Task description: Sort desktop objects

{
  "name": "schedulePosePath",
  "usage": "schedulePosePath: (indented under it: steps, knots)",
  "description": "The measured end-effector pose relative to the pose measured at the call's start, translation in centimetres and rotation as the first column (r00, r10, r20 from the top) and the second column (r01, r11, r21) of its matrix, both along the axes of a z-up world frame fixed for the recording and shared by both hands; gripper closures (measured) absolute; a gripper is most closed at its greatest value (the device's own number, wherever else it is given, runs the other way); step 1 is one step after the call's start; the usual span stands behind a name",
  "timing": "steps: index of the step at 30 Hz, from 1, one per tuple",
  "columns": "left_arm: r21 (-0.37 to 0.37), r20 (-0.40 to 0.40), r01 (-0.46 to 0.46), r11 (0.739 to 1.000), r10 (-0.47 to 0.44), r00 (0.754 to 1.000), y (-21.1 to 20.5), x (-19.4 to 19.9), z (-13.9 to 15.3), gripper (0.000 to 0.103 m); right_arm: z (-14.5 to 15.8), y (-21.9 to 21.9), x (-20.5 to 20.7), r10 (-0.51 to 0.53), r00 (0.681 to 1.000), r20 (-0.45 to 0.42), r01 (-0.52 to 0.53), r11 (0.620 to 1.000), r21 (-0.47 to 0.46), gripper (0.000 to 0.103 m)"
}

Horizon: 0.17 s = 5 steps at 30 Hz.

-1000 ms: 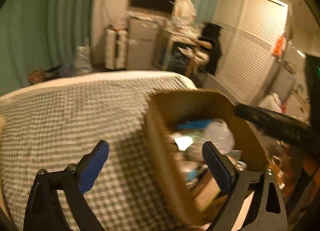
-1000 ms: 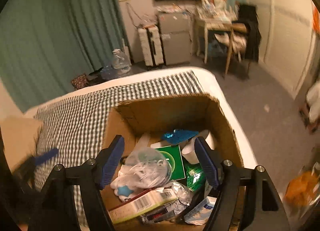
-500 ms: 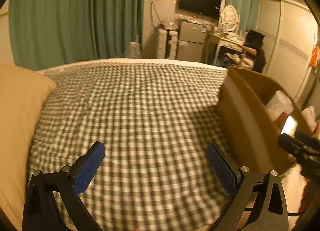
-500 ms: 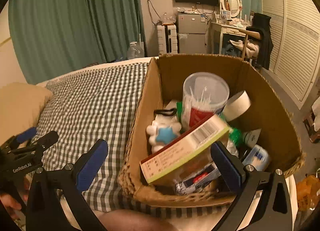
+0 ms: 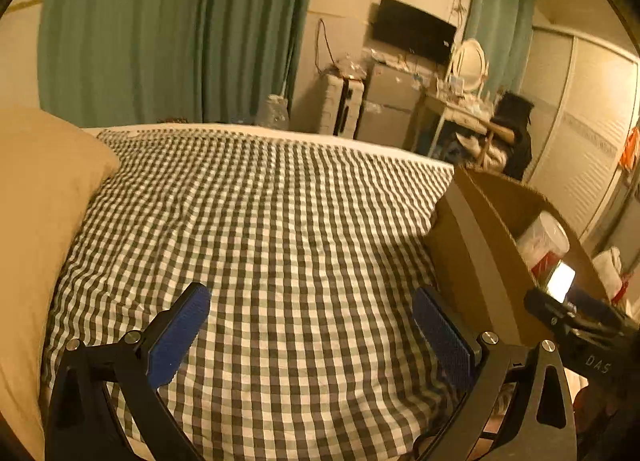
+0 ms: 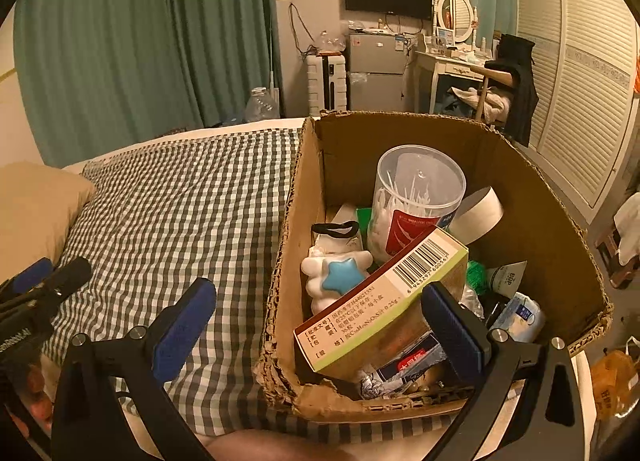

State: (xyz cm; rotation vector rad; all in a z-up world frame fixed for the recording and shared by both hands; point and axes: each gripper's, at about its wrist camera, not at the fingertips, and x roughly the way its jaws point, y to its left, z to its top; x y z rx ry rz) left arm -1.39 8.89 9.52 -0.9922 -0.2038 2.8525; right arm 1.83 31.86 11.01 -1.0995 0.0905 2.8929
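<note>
A cardboard box full of small items stands on the checked bed cover. Inside are a clear tub of cotton swabs, a medicine carton with a barcode, a white toy with a blue star, a tape roll and small packets. My right gripper is open and empty, held above the box's near left edge. My left gripper is open and empty above the cover, left of the box. Each gripper shows at the edge of the other's view.
A tan pillow lies on the left of the bed. Beyond the bed are green curtains, a suitcase, a small fridge, a dressing table and a slatted wardrobe.
Both views have swung and settled. The left gripper moved left off the box to over the cover. The right gripper pulled back and levelled, so the box's contents now show upright.
</note>
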Motion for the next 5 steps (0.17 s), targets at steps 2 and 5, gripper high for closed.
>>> schedulePosePath:
  steps: [2, 5]
  knots:
    - [-0.037, -0.014, 0.033, 0.999, -0.034, 0.999, 0.42, 0.04, 0.29, 0.000, 0.00, -0.13, 0.02, -0.002, 1.000, -0.003, 0.002, 1.000, -0.001, 0.000]
    - [-0.094, -0.020, 0.020, 0.995, -0.022, 1.000, 0.78, -0.16, 0.46, 0.000, 0.03, -0.11, -0.07, -0.007, 1.000, -0.004, 0.007, 1.000, 0.002, 0.000]
